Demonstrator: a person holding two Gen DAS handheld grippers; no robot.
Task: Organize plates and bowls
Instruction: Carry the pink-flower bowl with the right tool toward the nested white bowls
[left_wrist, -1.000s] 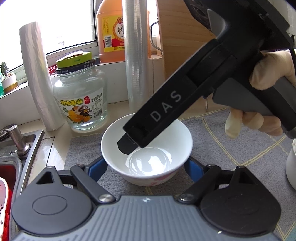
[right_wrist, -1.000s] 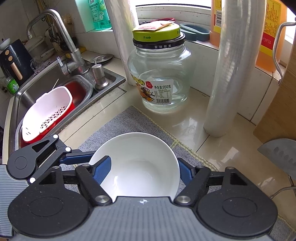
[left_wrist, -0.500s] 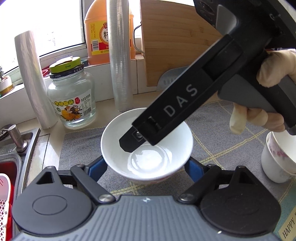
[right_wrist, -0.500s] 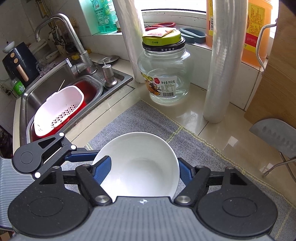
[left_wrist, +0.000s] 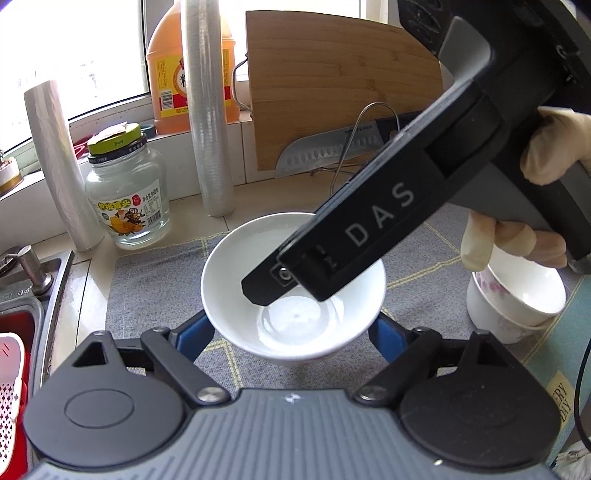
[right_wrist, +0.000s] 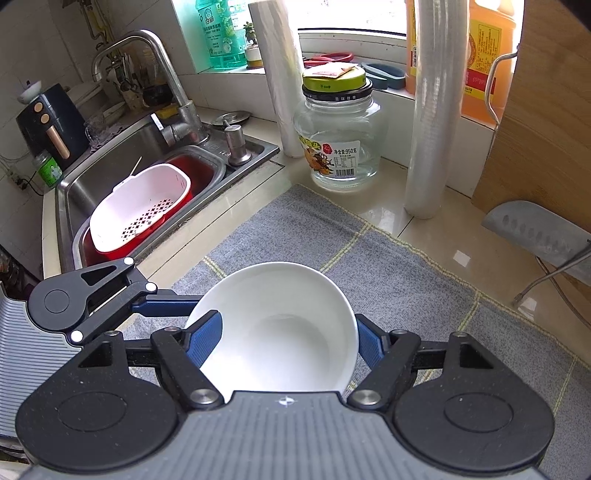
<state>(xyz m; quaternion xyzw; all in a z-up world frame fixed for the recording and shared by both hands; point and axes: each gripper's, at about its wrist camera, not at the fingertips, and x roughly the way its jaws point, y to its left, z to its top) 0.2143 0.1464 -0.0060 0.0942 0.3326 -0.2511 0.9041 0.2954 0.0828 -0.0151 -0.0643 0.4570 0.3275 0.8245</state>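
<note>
I see both grippers clamped on the white bowl (left_wrist: 293, 295), left gripper (left_wrist: 291, 332) and right gripper (right_wrist: 288, 338), mouth up, round, no long axis. Grey mat (right_wrist: 388, 258) open toward frame top; stacked bowls (left_wrist: 513, 306) close at right.

The left black two-finger gripper with blue pads (left_wrist: 291, 328) is seen at the lower centre of its frame, its jaws closed on a white bowl. The right black gripper (right_wrist: 290, 339) is likewise clamped at lower centre. A cream-gloved hand (left_wrist: 532, 206) is wrapped around the right gripper's handle at right.
</note>
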